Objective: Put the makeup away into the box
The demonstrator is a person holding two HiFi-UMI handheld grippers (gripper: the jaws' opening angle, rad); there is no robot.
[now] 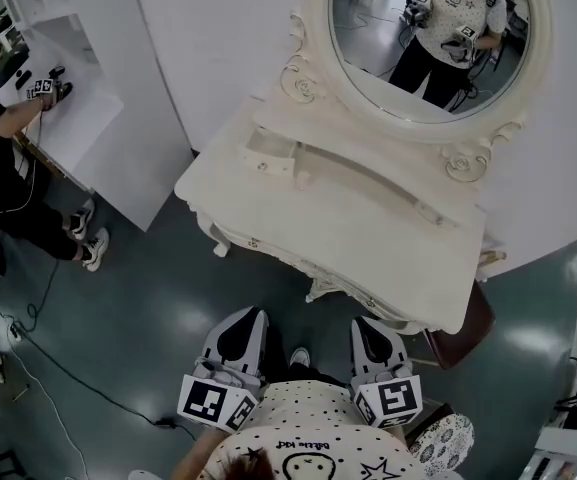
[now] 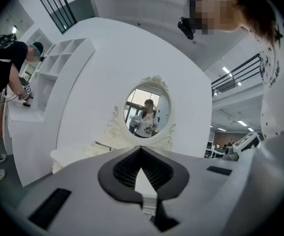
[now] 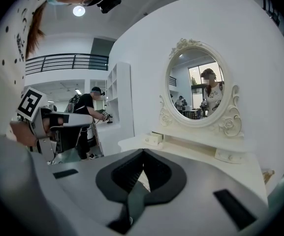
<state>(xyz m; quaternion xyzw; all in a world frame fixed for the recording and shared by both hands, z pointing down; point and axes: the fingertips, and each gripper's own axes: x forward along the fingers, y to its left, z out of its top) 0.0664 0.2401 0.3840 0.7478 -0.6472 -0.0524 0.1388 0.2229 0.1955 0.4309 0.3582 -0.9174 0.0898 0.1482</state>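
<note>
Both grippers hang close in front of the person, short of the white bench (image 1: 368, 238): the left gripper (image 1: 243, 326) and the right gripper (image 1: 370, 330) each have their jaws closed on nothing, presumably because nothing is yet within reach. Both point toward the bench and the oval mirror (image 1: 428, 38) at its back. Neither makeup nor box shows in any view. The benchtop looks bare apart from a small drawer unit (image 1: 268, 153) at its rear left. The task seems not yet begun.
</note>
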